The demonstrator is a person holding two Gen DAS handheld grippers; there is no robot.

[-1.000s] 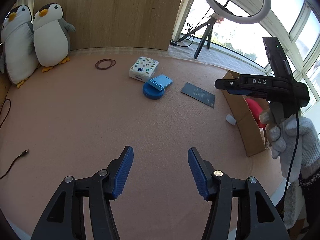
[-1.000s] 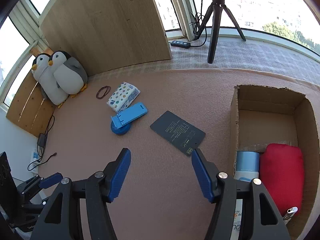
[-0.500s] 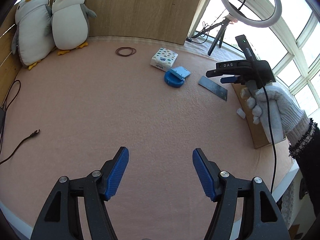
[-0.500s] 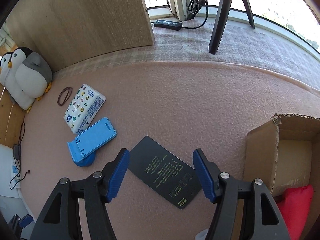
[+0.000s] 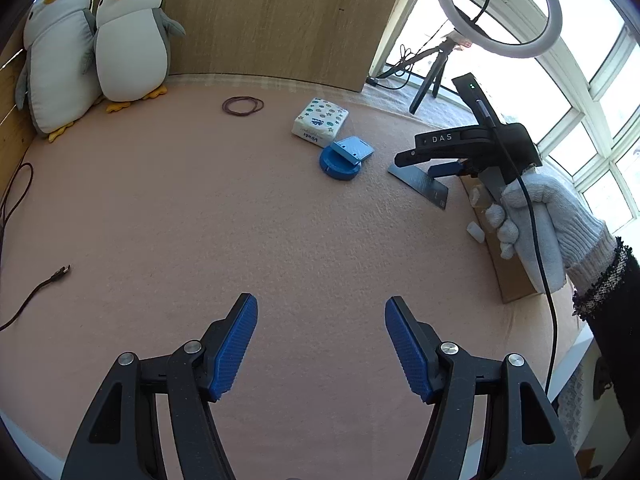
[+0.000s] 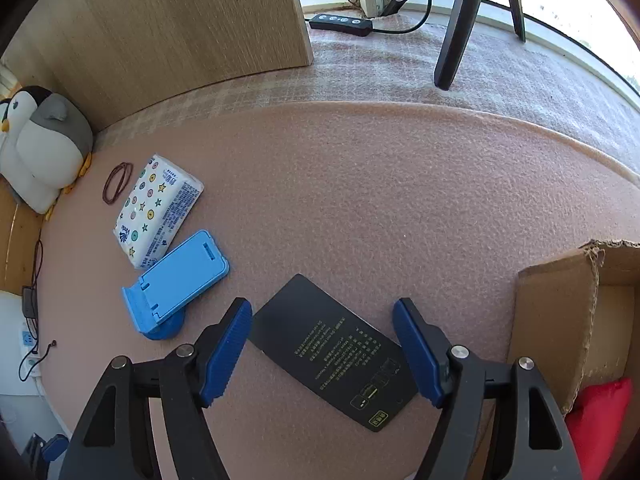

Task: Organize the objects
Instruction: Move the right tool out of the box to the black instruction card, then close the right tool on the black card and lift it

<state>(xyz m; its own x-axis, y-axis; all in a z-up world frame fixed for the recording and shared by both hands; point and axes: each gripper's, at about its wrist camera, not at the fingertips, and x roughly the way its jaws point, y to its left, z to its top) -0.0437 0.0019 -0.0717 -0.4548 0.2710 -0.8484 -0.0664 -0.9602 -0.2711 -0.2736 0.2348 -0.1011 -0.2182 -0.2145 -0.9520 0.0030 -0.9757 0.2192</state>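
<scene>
A flat black card (image 6: 334,350) lies on the pink mat between the fingers of my open right gripper (image 6: 322,346), which hovers just above it; the card also shows in the left wrist view (image 5: 420,180). A blue phone stand (image 6: 176,284) and a patterned tissue pack (image 6: 158,208) lie to its left. A cardboard box (image 6: 560,320) with a red item (image 6: 596,412) stands on the right. My left gripper (image 5: 321,344) is open and empty over bare mat, well back from the objects. From there the right gripper (image 5: 444,160) shows in a gloved hand.
Two plush penguins (image 5: 100,44) lean on the wooden back panel. Brown rubber bands (image 5: 243,105) lie near them. A cable end (image 5: 60,274) lies at the left. A ring light on a tripod (image 5: 498,4) stands behind. A small white item (image 5: 476,232) lies by the box.
My right gripper has moved forward and down from beside the box to over the black card. My left gripper has pulled back and turned slightly left. Both stay open.
</scene>
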